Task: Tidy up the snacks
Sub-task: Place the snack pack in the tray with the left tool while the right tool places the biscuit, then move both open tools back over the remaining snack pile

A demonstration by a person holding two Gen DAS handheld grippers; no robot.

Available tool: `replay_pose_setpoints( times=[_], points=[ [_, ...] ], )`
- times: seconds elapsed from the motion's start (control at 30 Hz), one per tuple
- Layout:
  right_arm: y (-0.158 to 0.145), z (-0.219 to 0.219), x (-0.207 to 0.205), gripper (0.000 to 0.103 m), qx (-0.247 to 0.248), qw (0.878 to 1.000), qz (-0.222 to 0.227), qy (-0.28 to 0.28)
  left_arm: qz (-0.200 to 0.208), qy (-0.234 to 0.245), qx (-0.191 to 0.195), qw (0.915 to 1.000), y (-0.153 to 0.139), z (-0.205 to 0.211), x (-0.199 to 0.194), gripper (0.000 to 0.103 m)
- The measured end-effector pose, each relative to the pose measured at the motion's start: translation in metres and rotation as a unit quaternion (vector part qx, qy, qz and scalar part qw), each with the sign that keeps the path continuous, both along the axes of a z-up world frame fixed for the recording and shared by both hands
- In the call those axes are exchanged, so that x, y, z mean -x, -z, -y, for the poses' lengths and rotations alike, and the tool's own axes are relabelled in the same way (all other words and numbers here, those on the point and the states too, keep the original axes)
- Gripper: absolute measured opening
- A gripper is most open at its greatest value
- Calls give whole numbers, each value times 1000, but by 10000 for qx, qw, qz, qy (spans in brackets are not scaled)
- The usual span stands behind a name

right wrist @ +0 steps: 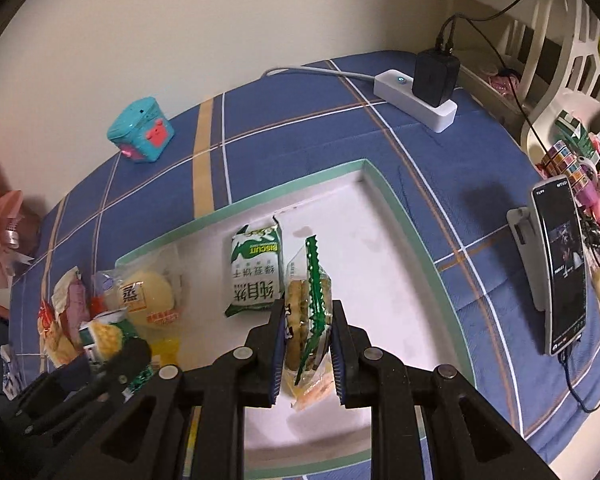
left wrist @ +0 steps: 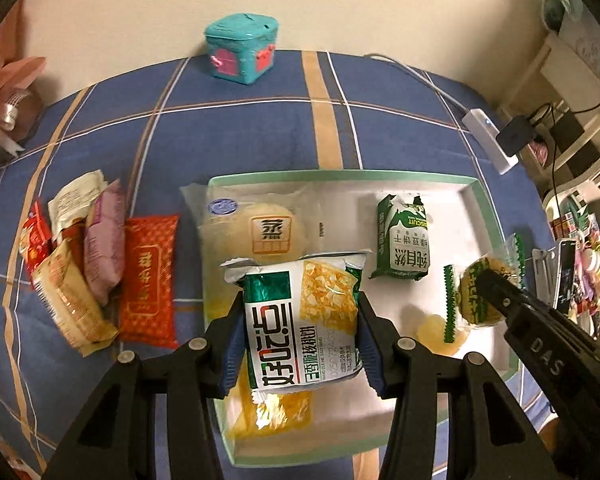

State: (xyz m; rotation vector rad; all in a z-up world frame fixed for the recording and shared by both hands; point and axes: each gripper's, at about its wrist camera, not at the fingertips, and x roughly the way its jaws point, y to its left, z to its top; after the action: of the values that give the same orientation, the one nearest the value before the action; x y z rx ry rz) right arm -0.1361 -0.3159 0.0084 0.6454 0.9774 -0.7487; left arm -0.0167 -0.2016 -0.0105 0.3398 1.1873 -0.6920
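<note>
My left gripper [left wrist: 300, 316] is shut on a white, green and yellow snack packet [left wrist: 304, 320] and holds it over the left side of a white tray with a green rim [left wrist: 488, 204]. My right gripper [right wrist: 306, 322] is shut on a clear cracker pack with green crimped edges [right wrist: 306, 304], held upright above the tray [right wrist: 384, 188]. In the tray lie a pale bun in a clear wrapper [left wrist: 260, 224] and a green and white biscuit packet [left wrist: 404, 240], which also shows in the right wrist view [right wrist: 256, 268]. The right gripper and its cracker pack [left wrist: 480, 296] show in the left wrist view.
A pile of snack packets [left wrist: 96, 264], red, pink and beige, lies on the blue checked cloth left of the tray. A teal toy box [left wrist: 242, 50] stands at the back. A white power strip [right wrist: 416, 100] with charger and a phone on a stand [right wrist: 560, 264] are to the right.
</note>
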Motion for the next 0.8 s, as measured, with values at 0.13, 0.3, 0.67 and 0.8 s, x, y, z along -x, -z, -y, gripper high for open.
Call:
replay_pose_setpoints(
  times=[0.13, 0.3, 0.67, 0.8],
  points=[
    [3, 1, -4, 25, 14, 10000, -27, -6, -252, -17, 45, 9997, 6, 0, -3, 53],
    [5, -4, -5, 40, 11, 9999, -152, -34, -194, -75, -12, 9998, 0, -6, -3, 61],
    [7, -30, -12, 88, 196, 9983, -461, -291, -164, -613, -147, 9979, -1, -45, -18, 88],
    [12, -42, -17, 102, 148, 9977, -508, -434, 14, -946, -333, 9950, 2, -68, -26, 95]
  ],
)
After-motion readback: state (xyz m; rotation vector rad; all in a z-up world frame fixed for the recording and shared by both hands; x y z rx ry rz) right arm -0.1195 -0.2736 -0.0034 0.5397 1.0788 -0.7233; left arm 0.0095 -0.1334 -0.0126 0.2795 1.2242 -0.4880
